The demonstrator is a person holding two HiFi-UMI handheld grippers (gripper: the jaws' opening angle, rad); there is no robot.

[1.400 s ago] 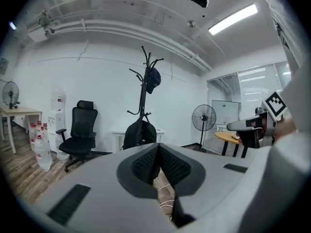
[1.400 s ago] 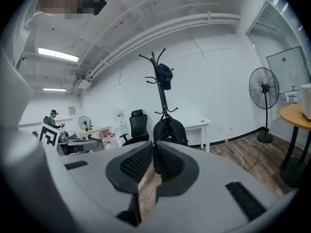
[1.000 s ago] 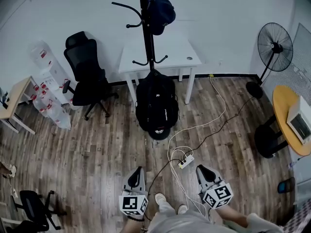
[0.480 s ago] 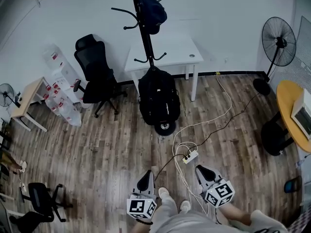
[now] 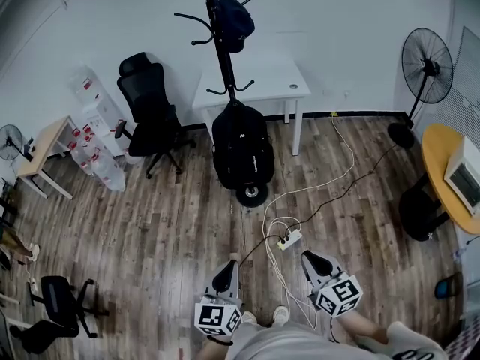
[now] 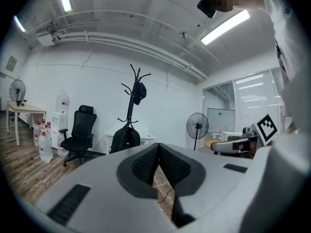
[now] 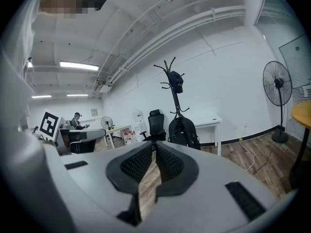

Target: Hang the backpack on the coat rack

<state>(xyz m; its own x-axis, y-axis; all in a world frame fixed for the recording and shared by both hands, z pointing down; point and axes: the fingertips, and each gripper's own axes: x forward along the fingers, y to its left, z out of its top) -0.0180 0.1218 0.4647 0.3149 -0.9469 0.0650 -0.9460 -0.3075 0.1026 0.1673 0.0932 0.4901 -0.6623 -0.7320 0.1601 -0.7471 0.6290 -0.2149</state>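
Both grippers are held low in front of the person, and both are empty. The left gripper (image 5: 229, 265) has its jaws pressed shut with nothing between them. The right gripper (image 5: 310, 259) has its jaws drawn together at the tips, only floor showing behind them.

Straight ahead is the black backpack (image 5: 241, 150). It sits against the pole of the coat rack (image 5: 221, 58), its top up at the lower hooks and its bottom down by the rack's round base. It is closed, so its contents cannot be seen. A dark cap (image 5: 234, 19) hangs on an upper hook.

Over at the left wall a cluster of clear bottles (image 5: 96, 148) with red labels stands on the floor; their contents are too small to read.

Now the room. The wood floor (image 5: 165, 223) between the grippers and the rack is mostly open on the left. On the right a power strip (image 5: 289, 239) lies just ahead of the right gripper, with cables (image 5: 350, 160) looping back toward the wall.

The rack stands at the front edge of a white counter (image 5: 266, 81). An office chair (image 5: 148, 115) is near on its left. Well off to the right are a standing fan (image 5: 427, 57) and a round yellow counter (image 5: 435, 163).
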